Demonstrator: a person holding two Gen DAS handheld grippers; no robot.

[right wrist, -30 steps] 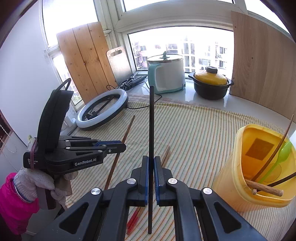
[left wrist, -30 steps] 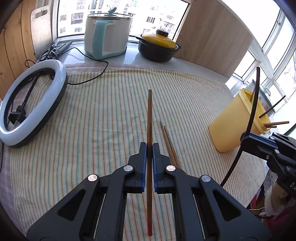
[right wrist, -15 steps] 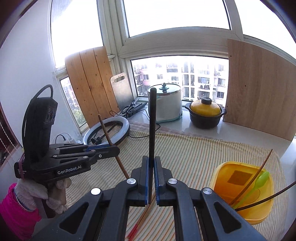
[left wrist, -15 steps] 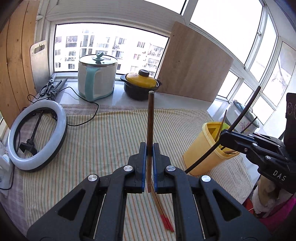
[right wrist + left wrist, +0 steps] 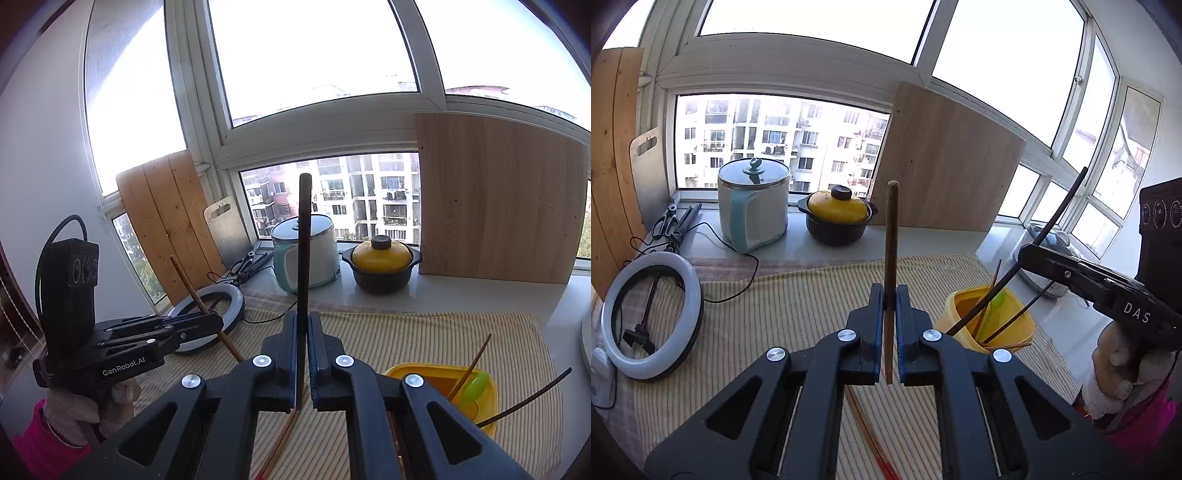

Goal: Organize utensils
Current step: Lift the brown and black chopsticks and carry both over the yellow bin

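Both grippers have been rising off the striped cloth (image 5: 783,317) since a second ago, each carrying a chopstick clear of the surface; the views are now taking in the windows rather than the cloth. Left gripper (image 5: 890,295) is clamping a brown chopstick (image 5: 892,236), jaws narrowed tight on it, stick pointing up and forward. Right gripper (image 5: 303,325) is pinching a dark chopstick (image 5: 303,240) the same way; in the left view that stick is crossing above the yellow cup (image 5: 990,325). Cup is sitting on the cloth at the right, already holding several sticks and a green spoon (image 5: 474,386). Two more chopsticks (image 5: 868,428) are lying on the cloth below the left gripper. Gloved hands are gripping both handles. Ring light (image 5: 650,314) is resting at the cloth's left edge; white pot (image 5: 753,206) and yellow-lidded pot (image 5: 837,218) are standing on the sill.
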